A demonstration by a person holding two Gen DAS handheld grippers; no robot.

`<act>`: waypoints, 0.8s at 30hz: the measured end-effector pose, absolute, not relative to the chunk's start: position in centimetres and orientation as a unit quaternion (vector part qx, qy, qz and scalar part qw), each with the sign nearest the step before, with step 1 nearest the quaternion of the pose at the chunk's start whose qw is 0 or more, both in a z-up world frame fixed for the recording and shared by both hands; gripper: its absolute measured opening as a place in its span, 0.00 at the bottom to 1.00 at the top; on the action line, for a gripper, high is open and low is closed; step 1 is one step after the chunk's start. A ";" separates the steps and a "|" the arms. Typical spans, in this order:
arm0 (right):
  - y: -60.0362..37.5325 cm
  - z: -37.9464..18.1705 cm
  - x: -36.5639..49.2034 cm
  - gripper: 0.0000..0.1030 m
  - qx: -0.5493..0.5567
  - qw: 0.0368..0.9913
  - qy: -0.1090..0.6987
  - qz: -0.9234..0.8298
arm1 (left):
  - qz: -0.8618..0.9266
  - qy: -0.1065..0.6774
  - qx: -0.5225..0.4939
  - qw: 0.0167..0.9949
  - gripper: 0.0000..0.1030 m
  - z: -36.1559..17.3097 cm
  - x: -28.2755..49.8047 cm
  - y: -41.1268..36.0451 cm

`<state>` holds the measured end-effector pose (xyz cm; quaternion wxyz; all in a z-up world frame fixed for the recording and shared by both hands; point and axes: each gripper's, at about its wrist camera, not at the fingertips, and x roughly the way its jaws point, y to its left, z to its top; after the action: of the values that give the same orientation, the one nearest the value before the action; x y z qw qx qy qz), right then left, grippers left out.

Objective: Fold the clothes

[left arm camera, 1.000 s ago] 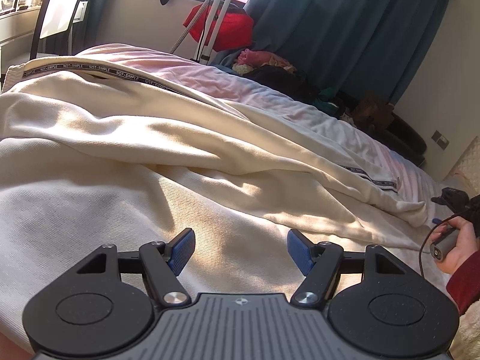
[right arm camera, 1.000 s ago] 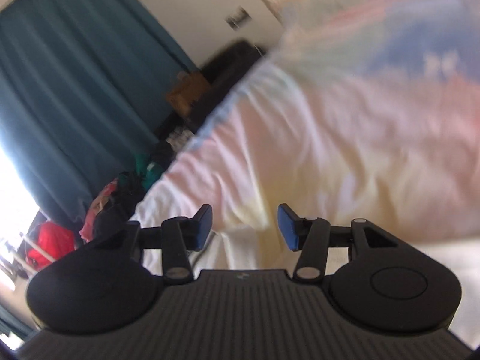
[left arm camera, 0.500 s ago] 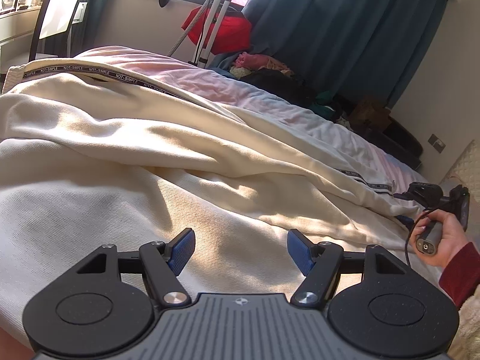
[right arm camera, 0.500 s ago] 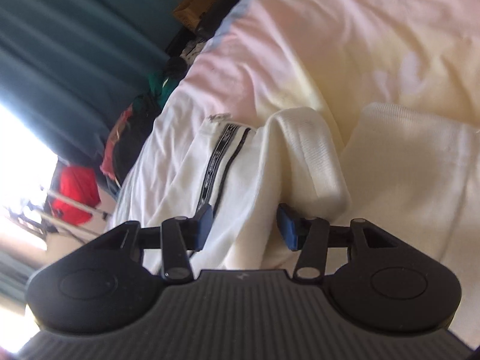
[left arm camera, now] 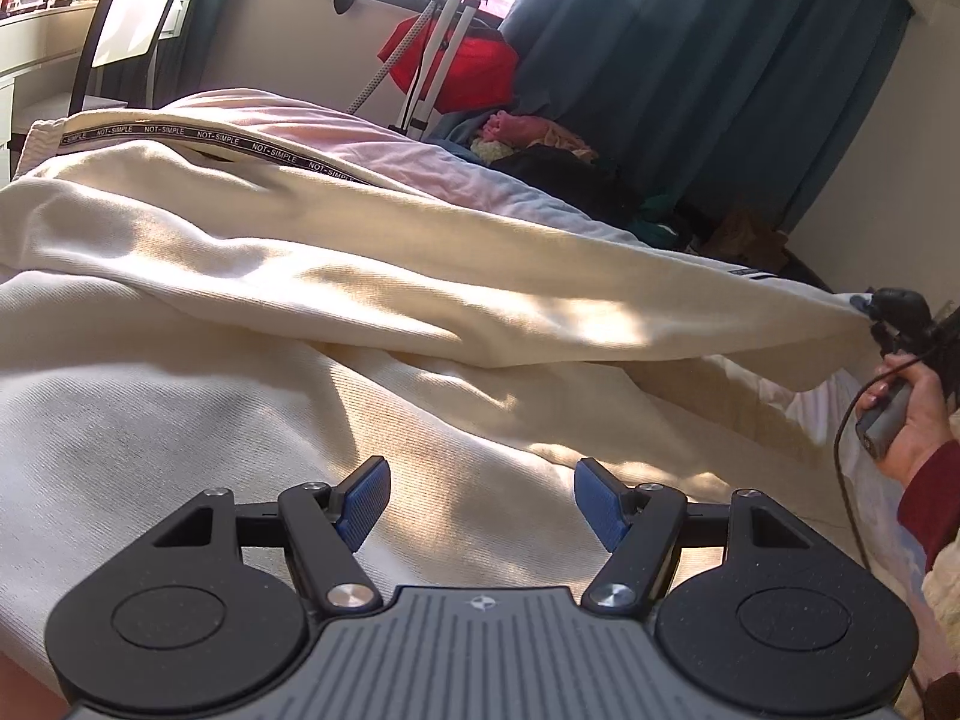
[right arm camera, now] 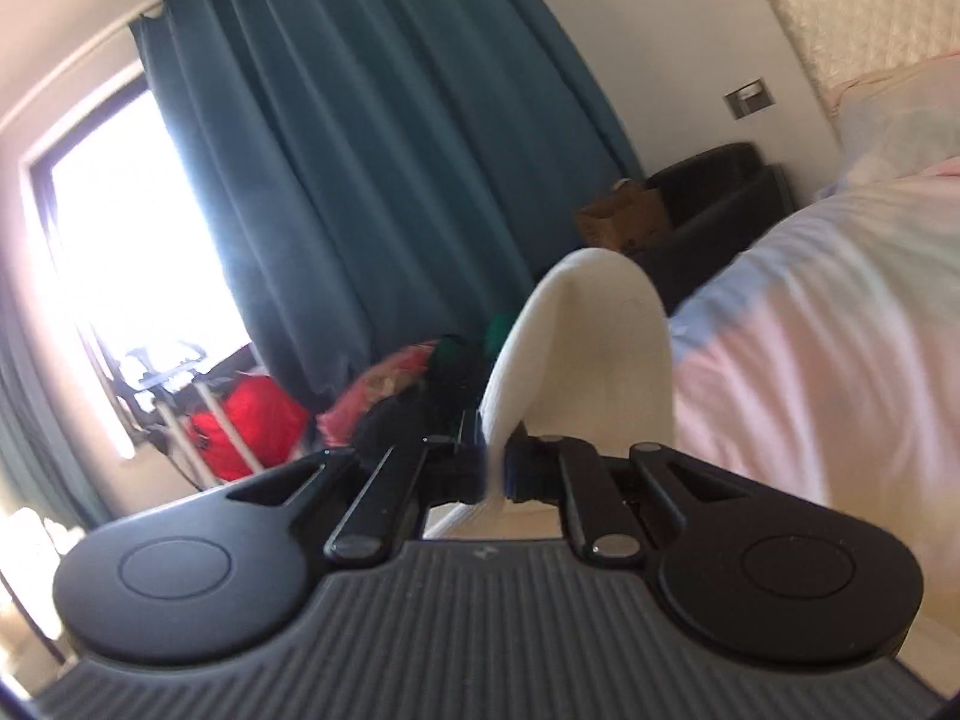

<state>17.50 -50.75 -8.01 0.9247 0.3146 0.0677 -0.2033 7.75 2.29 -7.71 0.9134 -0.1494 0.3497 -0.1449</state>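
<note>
Cream trousers (left arm camera: 270,276) with a black lettered side stripe lie spread over the bed. My left gripper (left arm camera: 480,501) hovers open just above the cloth near me, nothing between its blue pads. At the far right of the left wrist view a hand holds my right gripper (left arm camera: 876,309), which pinches the end of one trouser leg and lifts it taut off the bed. In the right wrist view my right gripper (right arm camera: 495,468) is shut on that cream cuff (right arm camera: 588,348), which loops up over the fingers.
The bed (right arm camera: 810,330) has a pale pink and blue sheet. Beyond it are teal curtains (left arm camera: 690,60), a red bag (left arm camera: 462,66) with a metal stand, a pile of clothes (left arm camera: 540,144), a cardboard box (right arm camera: 624,216) and a dark armchair (right arm camera: 714,192). A chair (left arm camera: 132,24) stands far left.
My right gripper closed on the trouser cuff, then rose and rolled, pulling the leg up off the bed. The left gripper stayed where it was, open.
</note>
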 end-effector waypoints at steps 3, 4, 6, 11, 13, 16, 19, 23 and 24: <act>-51.7 -11.6 15.6 0.10 0.344 0.905 0.095 -0.233 | -0.147 0.347 -0.149 0.914 0.68 -7.6 7.7 2.3; -52.2 -13.2 15.0 0.10 0.367 0.891 0.112 -0.243 | -0.147 0.346 -0.147 0.915 0.68 -7.5 7.6 2.3; -53.2 -16.2 13.9 0.09 0.413 0.860 0.144 -0.261 | -0.147 0.345 -0.144 0.916 0.68 -7.5 7.6 2.2; -52.8 -17.0 13.4 0.11 0.380 0.869 0.177 -0.264 | -0.135 0.335 -0.118 0.925 0.68 -7.3 7.6 1.7; -51.4 -15.8 13.7 0.16 0.317 0.889 0.188 -0.274 | -0.125 0.318 -0.083 0.936 0.68 -7.0 7.4 0.9; -49.8 -14.4 13.0 0.43 0.275 0.896 0.210 -0.277 | -0.124 0.313 -0.069 0.939 0.68 -7.0 7.2 0.5; -47.6 -12.4 10.7 0.83 0.250 0.910 0.197 -0.264 | -0.116 0.312 -0.055 0.942 0.69 -7.3 6.9 0.2; -43.6 -8.9 7.7 0.83 0.216 0.937 0.184 -0.206 | -0.103 0.311 -0.037 0.944 0.69 -7.7 6.5 0.2; -42.6 -8.1 6.9 0.83 0.208 0.942 0.183 -0.190 | -0.102 0.310 -0.035 0.945 0.70 -7.6 6.3 0.3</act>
<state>6.90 -42.59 -8.11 0.9419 0.2082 0.1831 -0.1897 6.31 0.28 -7.62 0.9447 -0.0352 0.3099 -0.1017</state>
